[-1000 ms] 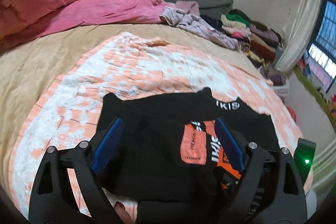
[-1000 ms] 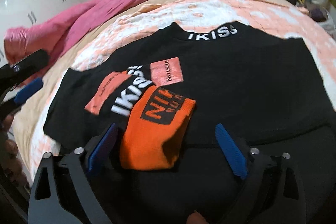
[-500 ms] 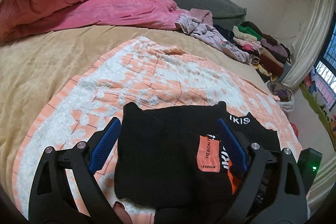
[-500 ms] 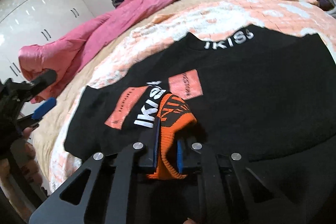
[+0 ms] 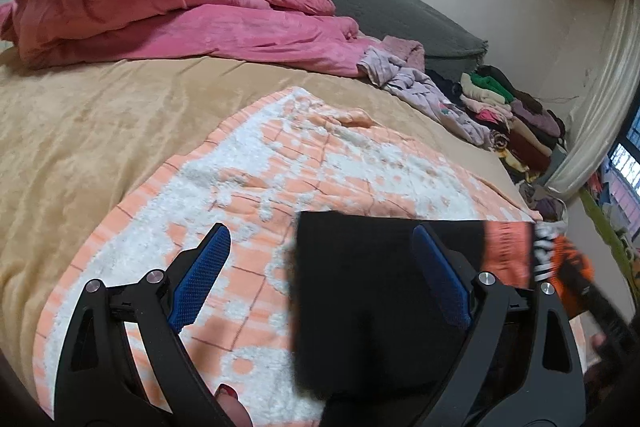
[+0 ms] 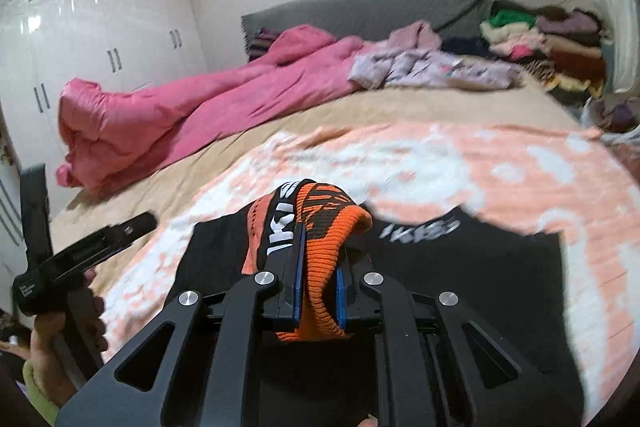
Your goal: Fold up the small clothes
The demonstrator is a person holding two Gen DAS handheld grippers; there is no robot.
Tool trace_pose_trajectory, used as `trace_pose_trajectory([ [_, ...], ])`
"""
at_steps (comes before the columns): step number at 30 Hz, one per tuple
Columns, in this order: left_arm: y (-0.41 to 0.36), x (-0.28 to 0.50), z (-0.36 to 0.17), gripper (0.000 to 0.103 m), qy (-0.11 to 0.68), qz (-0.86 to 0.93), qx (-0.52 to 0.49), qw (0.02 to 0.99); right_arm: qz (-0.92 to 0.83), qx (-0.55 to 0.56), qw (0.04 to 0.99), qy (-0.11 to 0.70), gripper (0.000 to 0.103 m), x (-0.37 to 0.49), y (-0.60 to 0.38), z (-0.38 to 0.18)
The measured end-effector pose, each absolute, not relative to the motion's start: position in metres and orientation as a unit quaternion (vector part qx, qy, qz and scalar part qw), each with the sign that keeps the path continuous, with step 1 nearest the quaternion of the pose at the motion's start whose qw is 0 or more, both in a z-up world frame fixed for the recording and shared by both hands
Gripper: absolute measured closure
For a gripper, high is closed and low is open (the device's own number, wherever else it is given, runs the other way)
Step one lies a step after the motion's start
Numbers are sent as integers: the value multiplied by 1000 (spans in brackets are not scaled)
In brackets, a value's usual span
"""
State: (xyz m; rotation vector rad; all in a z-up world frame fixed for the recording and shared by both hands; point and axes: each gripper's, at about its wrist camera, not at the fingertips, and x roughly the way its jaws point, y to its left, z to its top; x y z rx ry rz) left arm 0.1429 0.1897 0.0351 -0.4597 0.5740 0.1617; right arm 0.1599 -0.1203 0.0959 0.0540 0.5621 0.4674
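Sweater [image 6: 460, 287], black knit with an orange cuff [image 6: 324, 267], looks light, soft and floppy; it lies on the bed below the right claw [image 6: 318, 291], which is clamped on that thick cuff, a good hold. Left claw [image 5: 320, 279] gapes empty beside it.

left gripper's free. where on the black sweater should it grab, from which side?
Probably the near straight edge of the black sweater, from the peach blanket side: it lies flat, between the open left gripper pads. Right gripper already pinches the orange cuff.
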Motion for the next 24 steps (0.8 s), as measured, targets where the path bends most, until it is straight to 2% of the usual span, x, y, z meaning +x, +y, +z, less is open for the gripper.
trace_pose_trajectory([
  [7, 189, 145, 33, 18, 283, 77, -220, 930, 166, -6, 950, 266, 92, 173, -167, 101],
  [18, 129, 165, 17, 18, 313, 32, -149, 937, 131, -42, 943, 304, 91, 178, -193, 58],
  [21, 109, 170, 11, 18, 321, 17, -121, 939, 123, -59, 940, 313, 86, 177, -193, 48],
  [24, 91, 175, 4, 18, 330, 5, -93, 939, 103, -76, 940, 315, 68, 175, -199, 43],
])
